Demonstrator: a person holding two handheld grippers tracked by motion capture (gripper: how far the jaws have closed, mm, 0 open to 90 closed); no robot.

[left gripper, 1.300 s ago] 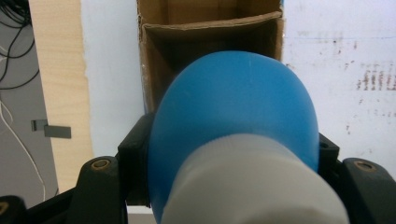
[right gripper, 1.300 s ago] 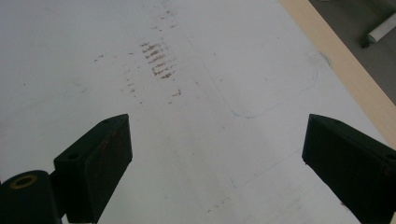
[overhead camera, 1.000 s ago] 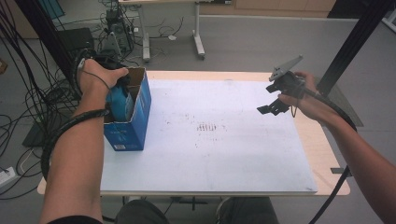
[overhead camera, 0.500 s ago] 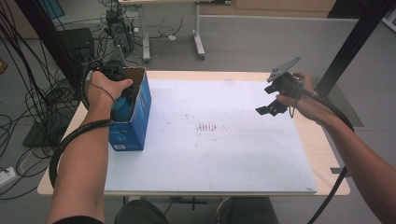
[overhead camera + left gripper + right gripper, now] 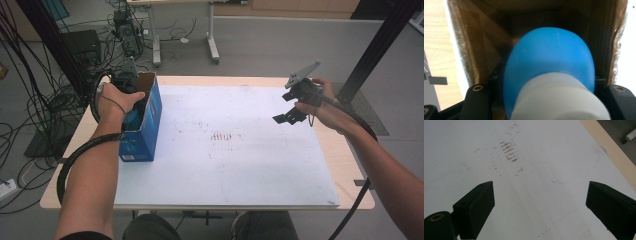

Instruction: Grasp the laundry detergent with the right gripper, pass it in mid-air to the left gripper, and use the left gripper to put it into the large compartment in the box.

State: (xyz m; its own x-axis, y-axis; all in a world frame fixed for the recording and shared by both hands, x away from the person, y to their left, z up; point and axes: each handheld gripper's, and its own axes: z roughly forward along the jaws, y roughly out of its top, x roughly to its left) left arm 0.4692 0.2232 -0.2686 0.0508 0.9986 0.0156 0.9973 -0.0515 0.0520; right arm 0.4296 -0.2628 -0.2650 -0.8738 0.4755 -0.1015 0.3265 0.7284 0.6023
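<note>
An open blue cardboard box (image 5: 142, 135) stands on the left side of the table. My left gripper (image 5: 549, 83) reaches down into it and is shut on a blue bottle (image 5: 549, 55) with a white cap (image 5: 560, 100). The box's brown inner walls (image 5: 486, 37) surround the bottle. In the high view the bottle (image 5: 134, 119) shows just under the hand, inside the box's mouth. My right gripper (image 5: 287, 119) hovers over the right part of the table. Its jaws stand wide open over the white sheet (image 5: 529, 170), with nothing between them.
A white sheet (image 5: 240, 165) covers most of the wooden table (image 5: 345, 155), with brown smudges (image 5: 220, 136) near its middle. Cables and equipment (image 5: 125, 30) lie on the floor behind the left side. A black post (image 5: 380, 45) rises at the right.
My left hand has sunk lower, taking the blue bottle deeper into the box. The right gripper has stayed where it was.
</note>
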